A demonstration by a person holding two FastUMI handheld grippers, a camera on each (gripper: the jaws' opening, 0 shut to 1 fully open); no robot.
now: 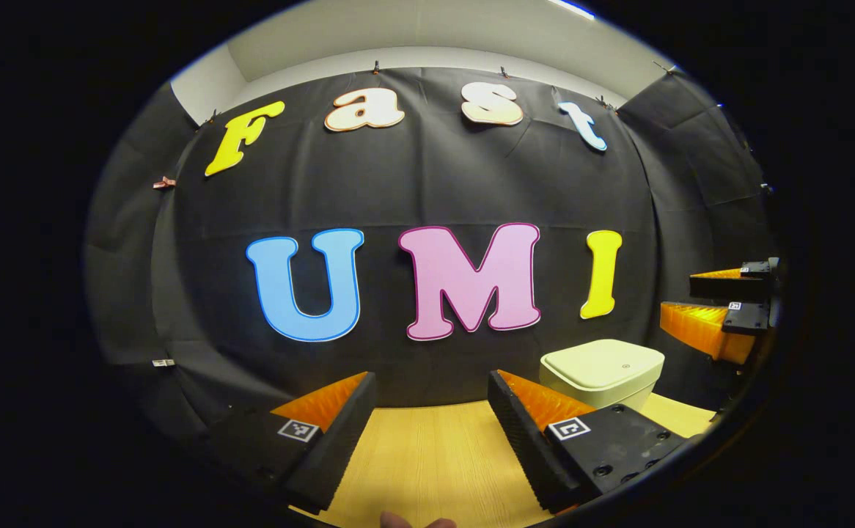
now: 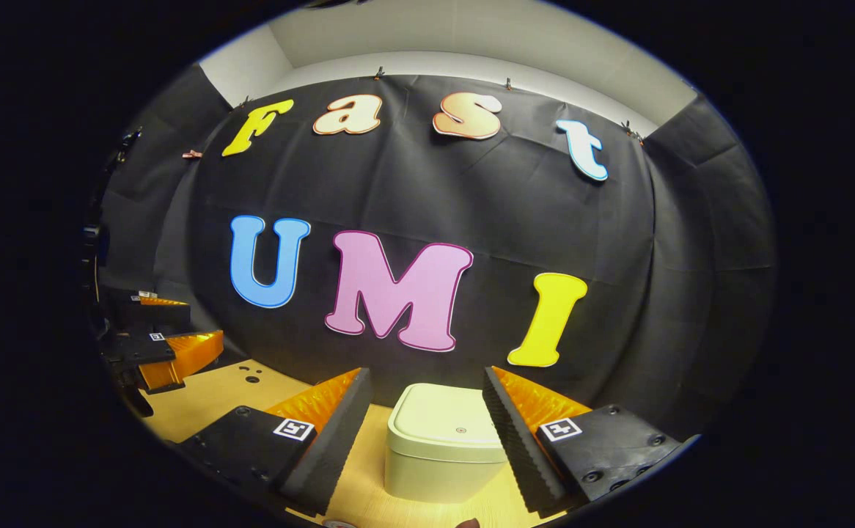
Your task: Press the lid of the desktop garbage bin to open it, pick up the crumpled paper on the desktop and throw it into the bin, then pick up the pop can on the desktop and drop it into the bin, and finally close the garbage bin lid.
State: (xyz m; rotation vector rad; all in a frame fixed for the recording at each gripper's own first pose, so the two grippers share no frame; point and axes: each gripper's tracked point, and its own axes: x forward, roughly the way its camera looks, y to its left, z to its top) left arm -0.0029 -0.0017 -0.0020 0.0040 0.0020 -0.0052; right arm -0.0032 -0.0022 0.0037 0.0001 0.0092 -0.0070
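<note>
- step in hand: opening the bin; lid not yet pressed, judged from the flat, closed lid.
- garbage bin (image 2: 442, 447): pale cream, rounded box, lid (image 2: 448, 419) seated flush with a small mark near its front edge; stands on the wooden desktop (image 2: 207, 400) at 6 o'clock in the right gripper view, at 4 o'clock in the left gripper view.
- right gripper (image 2: 422, 433): fingers apart, nothing held, bin straight ahead between them.
- left gripper (image 1: 427, 433): fingers apart, nothing held, above bare desktop.
- next move: probably a downward press on the lid with the right gripper.
</note>
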